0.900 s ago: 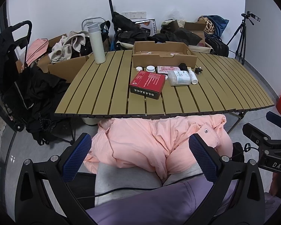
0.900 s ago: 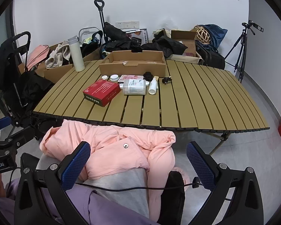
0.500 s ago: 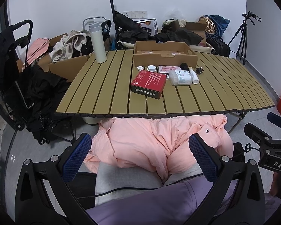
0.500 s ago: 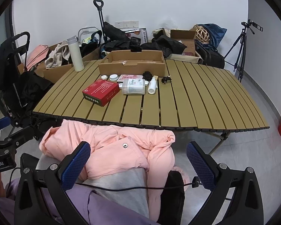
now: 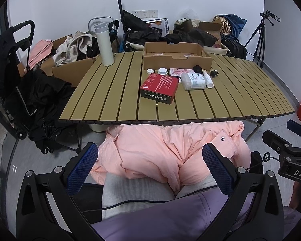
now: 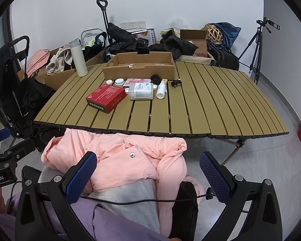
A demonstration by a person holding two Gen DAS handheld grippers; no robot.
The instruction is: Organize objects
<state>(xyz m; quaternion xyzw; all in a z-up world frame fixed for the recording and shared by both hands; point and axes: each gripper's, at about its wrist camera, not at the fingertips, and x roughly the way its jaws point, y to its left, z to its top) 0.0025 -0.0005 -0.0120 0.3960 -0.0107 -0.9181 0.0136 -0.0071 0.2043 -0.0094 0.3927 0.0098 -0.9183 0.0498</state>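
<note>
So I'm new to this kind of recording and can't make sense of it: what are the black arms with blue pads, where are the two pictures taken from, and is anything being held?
They are hand-held grippers, one per hand, each with a camera looking along its two fingers. One picture is from the left gripper, the other from the right gripper. Both are open and hold nothing, hovering over a pink jacket on the person's lap. On the slatted table lie a red box, a clear container, a small white bottle, small white lids, a cardboard tray and a tall white flask.

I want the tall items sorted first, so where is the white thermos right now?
The white thermos stands upright at the slatted table's far left corner, left of the open cardboard box.
</note>
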